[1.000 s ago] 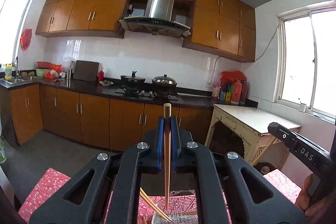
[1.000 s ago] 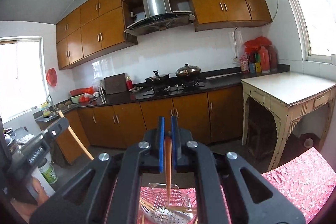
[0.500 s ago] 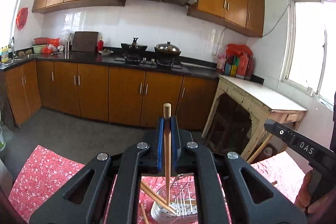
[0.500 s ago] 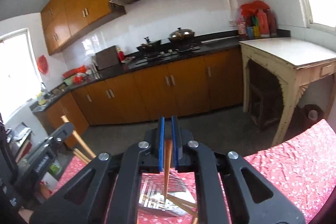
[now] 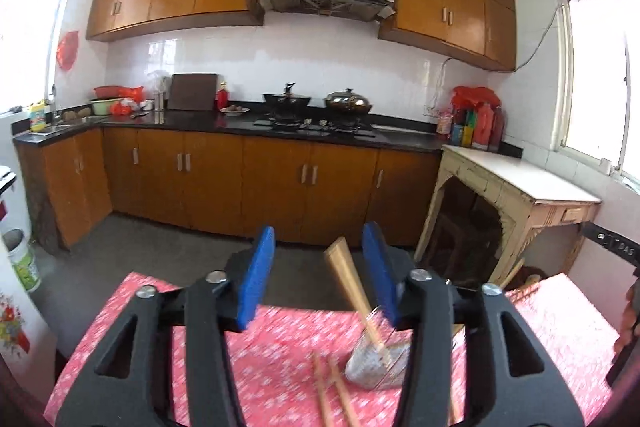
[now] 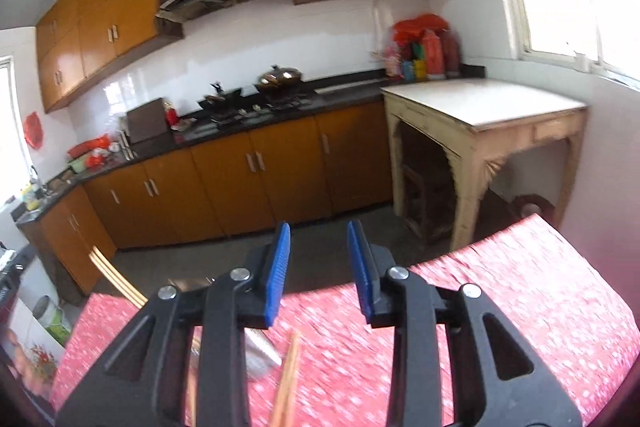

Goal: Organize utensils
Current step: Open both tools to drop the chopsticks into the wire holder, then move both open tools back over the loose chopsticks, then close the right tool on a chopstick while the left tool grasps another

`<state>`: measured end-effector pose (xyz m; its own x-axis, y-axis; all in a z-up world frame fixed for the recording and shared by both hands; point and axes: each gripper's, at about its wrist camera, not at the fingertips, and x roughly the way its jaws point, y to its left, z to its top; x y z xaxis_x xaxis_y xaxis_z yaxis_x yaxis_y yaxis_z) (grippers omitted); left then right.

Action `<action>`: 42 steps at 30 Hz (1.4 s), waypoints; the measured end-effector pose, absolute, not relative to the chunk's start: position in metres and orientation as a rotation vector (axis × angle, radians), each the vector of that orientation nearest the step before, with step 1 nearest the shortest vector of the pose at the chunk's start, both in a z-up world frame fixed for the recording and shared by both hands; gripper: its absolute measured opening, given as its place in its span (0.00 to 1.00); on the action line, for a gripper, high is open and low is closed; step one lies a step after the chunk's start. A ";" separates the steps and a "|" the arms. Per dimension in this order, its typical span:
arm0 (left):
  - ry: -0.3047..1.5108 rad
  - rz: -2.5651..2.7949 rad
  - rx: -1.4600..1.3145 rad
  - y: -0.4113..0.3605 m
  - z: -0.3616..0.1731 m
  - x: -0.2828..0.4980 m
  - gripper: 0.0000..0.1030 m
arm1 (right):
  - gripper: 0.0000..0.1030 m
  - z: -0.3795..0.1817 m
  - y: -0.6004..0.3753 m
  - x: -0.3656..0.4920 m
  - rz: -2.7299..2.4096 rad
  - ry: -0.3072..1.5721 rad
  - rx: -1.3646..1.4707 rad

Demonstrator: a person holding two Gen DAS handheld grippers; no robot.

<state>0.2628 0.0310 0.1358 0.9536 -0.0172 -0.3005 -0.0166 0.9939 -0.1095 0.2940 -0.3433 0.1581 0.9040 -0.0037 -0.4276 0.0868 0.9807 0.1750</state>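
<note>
The left tongs (image 5: 318,275) stand wide apart, their blue pads holding nothing — a wooden chopstick (image 5: 352,291) leans free in the gap between them, nearer the right-hand pad, with its thick end up and its thin end down in a metal wire basket (image 5: 378,363) on the red flowered surface (image 5: 280,347). Two more chopsticks (image 5: 334,393) lie on the cloth just beside the basket, toward the camera, blurred. At the right edge of this view the other black tool (image 5: 612,247) shows, with a couple of chopstick tips (image 5: 514,273) near it. The right tongs (image 6: 318,267) are also spread wide and hold nothing; below their gap a chopstick (image 6: 288,375) slants across the red surface (image 6: 500,307), its upper end close to a shiny metal thing (image 6: 260,351) that is too blurred to name for sure. At the left edge of the right view, pale wooden sticks (image 6: 114,277) slant up, apart from the tongs. Beyond the surface stand brown cupboards (image 5: 208,183), a dark counter with pans on a stove (image 5: 316,119), and a pale old side table (image 5: 516,187) by the window; none of these lies between the tongs and the chopsticks.
</note>
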 end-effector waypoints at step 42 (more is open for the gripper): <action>0.874 -0.090 0.041 -0.027 -0.097 0.247 0.41 | 0.07 -0.086 -0.316 0.260 -0.061 0.918 0.136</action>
<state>0.2465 -0.0266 -0.0972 0.6381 -0.0622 -0.7674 0.0958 0.9954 -0.0011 0.2605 -0.3164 -0.0857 0.6060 0.0050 -0.7954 0.1110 0.9897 0.0908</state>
